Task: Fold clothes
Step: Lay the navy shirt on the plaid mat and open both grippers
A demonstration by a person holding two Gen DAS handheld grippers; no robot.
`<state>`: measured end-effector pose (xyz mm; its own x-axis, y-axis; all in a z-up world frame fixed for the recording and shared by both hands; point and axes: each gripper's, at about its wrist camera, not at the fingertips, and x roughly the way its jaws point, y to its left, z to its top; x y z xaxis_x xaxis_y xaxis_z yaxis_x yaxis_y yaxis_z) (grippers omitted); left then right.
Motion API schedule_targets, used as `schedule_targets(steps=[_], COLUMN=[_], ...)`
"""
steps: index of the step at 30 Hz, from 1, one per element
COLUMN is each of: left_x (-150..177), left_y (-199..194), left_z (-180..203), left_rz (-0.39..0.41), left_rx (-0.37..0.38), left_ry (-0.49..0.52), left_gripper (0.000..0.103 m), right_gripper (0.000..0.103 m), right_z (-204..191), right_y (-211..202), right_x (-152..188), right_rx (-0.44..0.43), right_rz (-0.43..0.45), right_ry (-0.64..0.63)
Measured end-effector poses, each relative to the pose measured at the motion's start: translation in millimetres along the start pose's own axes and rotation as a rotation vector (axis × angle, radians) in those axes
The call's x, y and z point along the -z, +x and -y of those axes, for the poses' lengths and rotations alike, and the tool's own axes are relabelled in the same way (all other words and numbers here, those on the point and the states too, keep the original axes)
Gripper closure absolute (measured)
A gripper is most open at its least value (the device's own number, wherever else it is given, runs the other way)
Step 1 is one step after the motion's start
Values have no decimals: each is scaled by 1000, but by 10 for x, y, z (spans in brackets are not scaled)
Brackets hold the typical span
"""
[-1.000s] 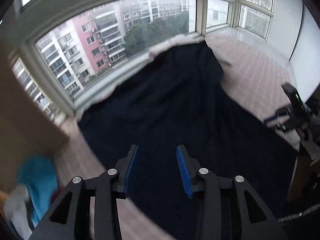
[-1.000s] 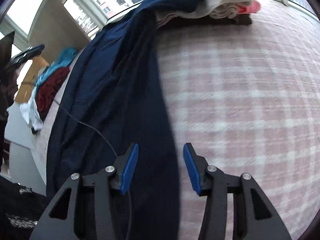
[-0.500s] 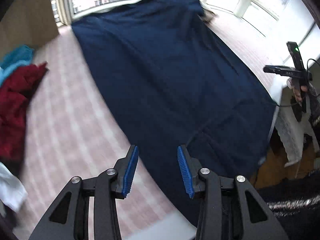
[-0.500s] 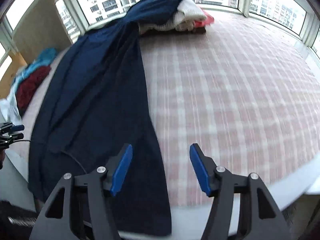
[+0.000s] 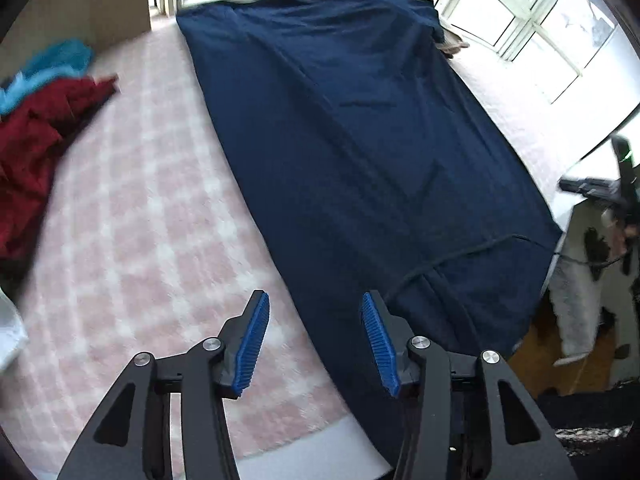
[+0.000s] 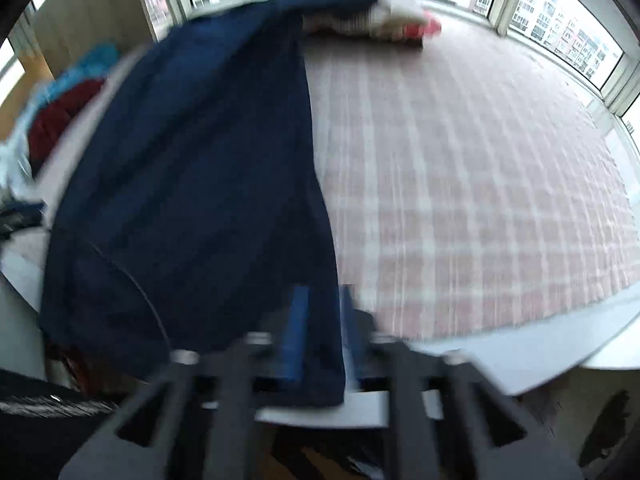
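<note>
Navy garment (image 5: 360,128): spread lengthwise over the pink plaid cover, its near hem hanging over the near edge; the far end climbs onto a pile of clothes by the windows.
Left gripper (image 5: 316,344): jaws opening, about half spread; blue ribbed pads (image 5: 252,344) clear of the cloth. Between the pads show the plaid cover and the garment's left edge, both lying lower down; nothing is pinched.
Right gripper (image 6: 322,332): blurred by motion; jaws partly spread, with the garment's near right corner hanging between the blue pads (image 6: 294,332). Whether the pads press on the cloth cannot be told from the smear.
Thin dark cord (image 5: 452,258): runs across the garment's near end, from the left gripper's side out past the right edge.
Plaid cover (image 6: 460,184): pink and white checks; bare to the right of the garment.
Person's hand (image 5: 620,224): at the right rim of the left view, holding a black device.
Red cloth (image 5: 36,148): bunched at the left, well apart from the garment, with teal cloth (image 5: 52,68) just behind it.
Far pile (image 6: 396,20): white and red pieces under the garment's far end.
Windows (image 6: 560,28): apartment blocks outside.
Writing or labels: none readable.
</note>
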<state>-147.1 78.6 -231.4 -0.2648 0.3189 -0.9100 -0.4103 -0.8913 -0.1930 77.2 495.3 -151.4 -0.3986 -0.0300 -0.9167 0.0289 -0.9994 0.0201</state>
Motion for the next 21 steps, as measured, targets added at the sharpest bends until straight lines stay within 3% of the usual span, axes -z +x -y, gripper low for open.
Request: schedule_targets(steps=[4, 8, 11, 16, 17, 18, 21], left_x=[-574, -1225, -1427, -1335, -1268, -1200, -921], left_y=[-75, -67, -7, 115, 153, 192, 415], left_z=[160, 621, 1069, 1793, 1951, 2109, 2683], left_rz=[48, 105, 119, 87, 70, 52, -22], left_rx=[-21, -6, 65, 176, 212, 249, 343], left_ry=[78, 195, 276, 381, 384, 387, 420], left_gripper=[56, 56, 56, 55, 55, 54, 54], right_gripper=[45, 46, 61, 61, 69, 84, 86], right_z=[154, 315, 372, 530, 590, 657, 854], right_y=[-90, -143, -134, 2, -8, -56, -233], right_x=[-226, -355, -209, 246, 333, 365, 373], right_rx=[-31, -59, -76, -65, -73, -96, -162], right_rz=[51, 72, 71, -9, -12, 2, 64], right_ry=[39, 74, 85, 86, 114, 143, 212])
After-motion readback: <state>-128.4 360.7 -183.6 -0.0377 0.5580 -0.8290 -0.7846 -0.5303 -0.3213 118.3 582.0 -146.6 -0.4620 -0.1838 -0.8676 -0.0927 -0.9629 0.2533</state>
